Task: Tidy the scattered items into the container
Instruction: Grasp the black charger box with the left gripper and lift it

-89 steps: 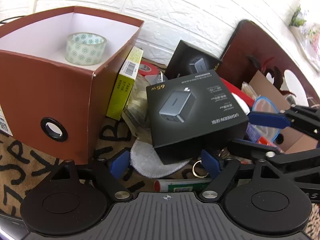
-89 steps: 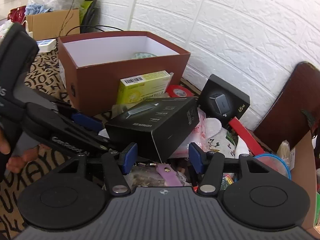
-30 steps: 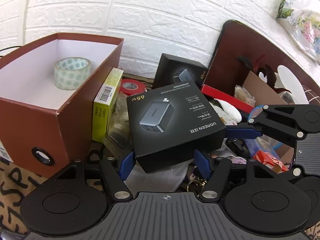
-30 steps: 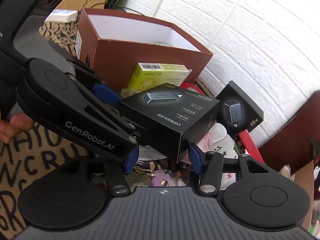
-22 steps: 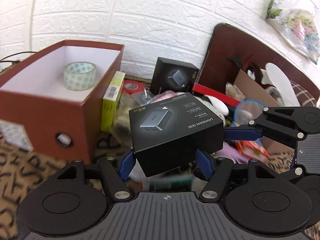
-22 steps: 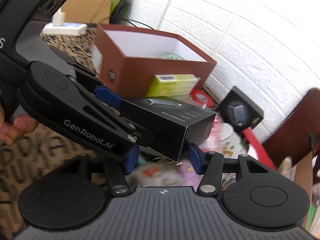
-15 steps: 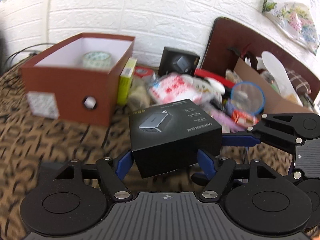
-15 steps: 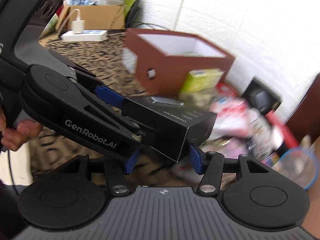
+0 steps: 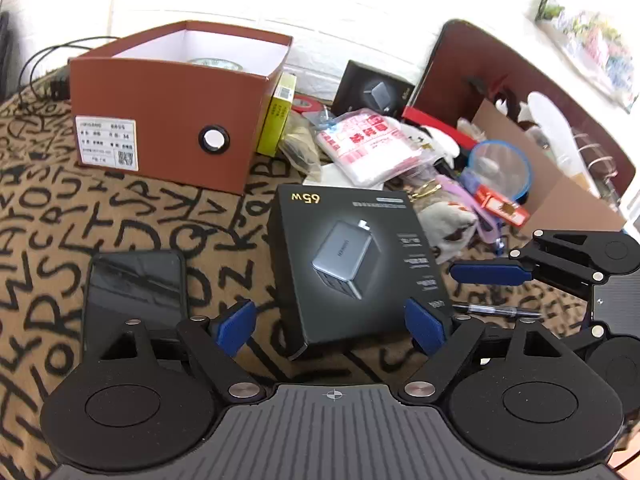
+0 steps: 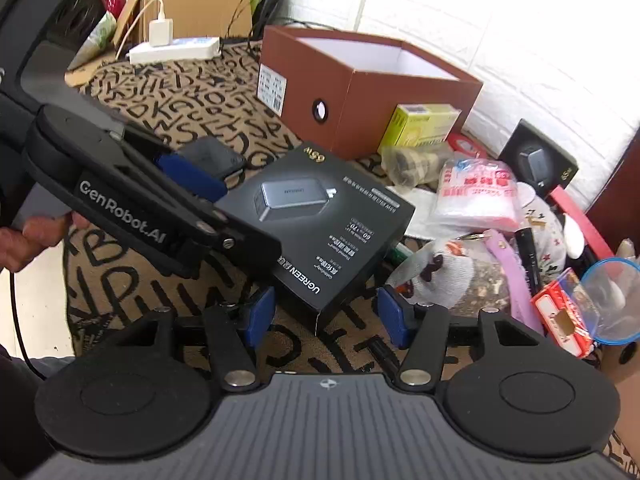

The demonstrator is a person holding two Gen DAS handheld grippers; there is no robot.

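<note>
Lying on the letter-patterned cloth [image 9: 100, 216] nearest the cameras is a black charger box [image 9: 356, 264], flat, its printed lid facing up. The left gripper [image 9: 332, 326] frames the box's near end with its blue pads spread; its jaws have just been opening, the left pad stands clear of the box, and the right pad sits at the box's corner (whether it touches is hard to tell). The right gripper [image 10: 326, 316] points at a near corner of the same box with its pads apart and not pressing on it. A dark phone [image 9: 134, 288] lies on the cloth just left of the left gripper, and a pen [image 9: 496, 311] lies to the right of the box.

Beyond the box is a heap of scattered things: a white plush toy [image 10: 440, 276], a red-printed plastic packet [image 9: 368, 144], a round blue-rimmed tub [image 9: 500, 164] and a yellow-green carton [image 9: 278, 120] leaning against the container.

Farther back stands the brown box [image 9: 172, 116], open at the top, white inside, with a roll of tape [image 9: 218, 64] just showing over its rim. A second black charger box [image 9: 372, 90] leans against the white brick wall [image 10: 520, 20] behind.
</note>
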